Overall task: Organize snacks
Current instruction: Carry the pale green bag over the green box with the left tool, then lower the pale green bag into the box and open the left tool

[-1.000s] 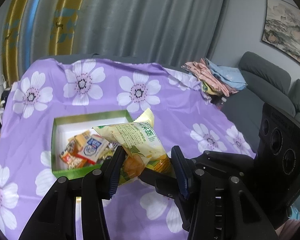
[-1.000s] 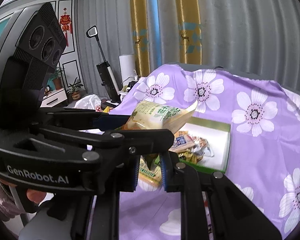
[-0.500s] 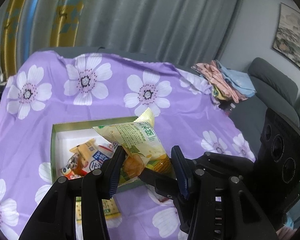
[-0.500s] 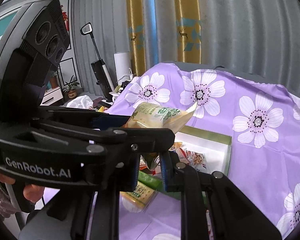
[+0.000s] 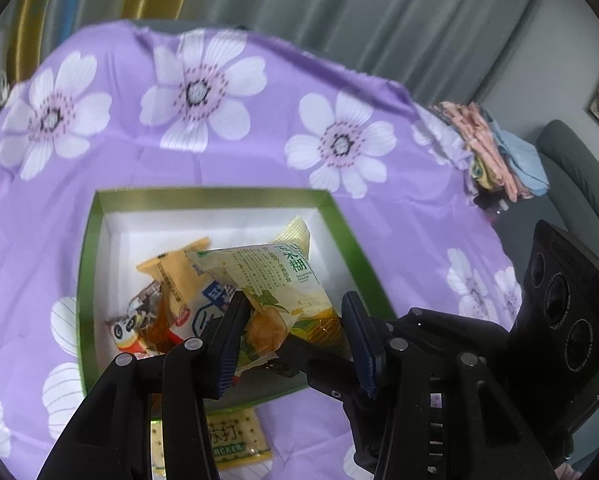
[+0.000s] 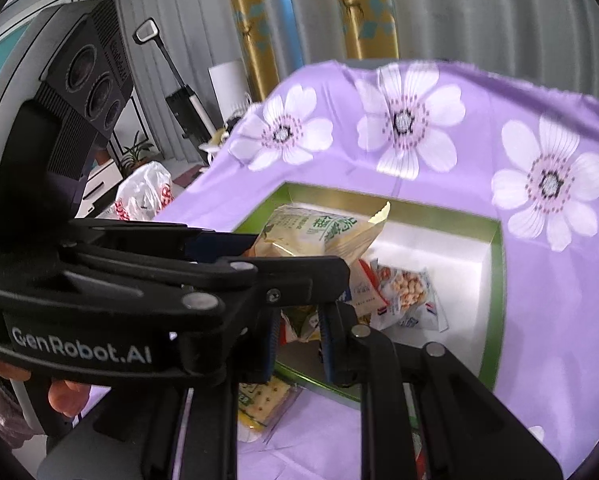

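Purple cloth (image 5: 235, 168) with white flowers covers the table, and one green-walled box (image 5: 87, 264) with a white floor sits on it, filling the middle of both views. One pale yellow-green snack bag (image 5: 275, 280) hangs over the box, gripped by both tools. Its long axis runs from the lower centre of the left wrist view up toward the centre, the crimped far end pointing away toward the box's far wall; the printed face is up and a little tilted. The left hand-held gripper (image 5: 295, 340) stands at a middling width with both blue pads against the bag's near end. The right hand-held gripper (image 6: 299, 334) is pinched narrow on the bag's lower edge, seen at the lower centre of the right wrist view. Inside the box lie several small packets, at least four: an orange one (image 5: 171, 268), a blue-and-white one (image 5: 211, 300), one with a cartoon face (image 5: 129, 326), and a peanut pack (image 6: 407, 288). One cracker pack (image 5: 235, 440) lies outside on the cloth, just beside the box's near wall.
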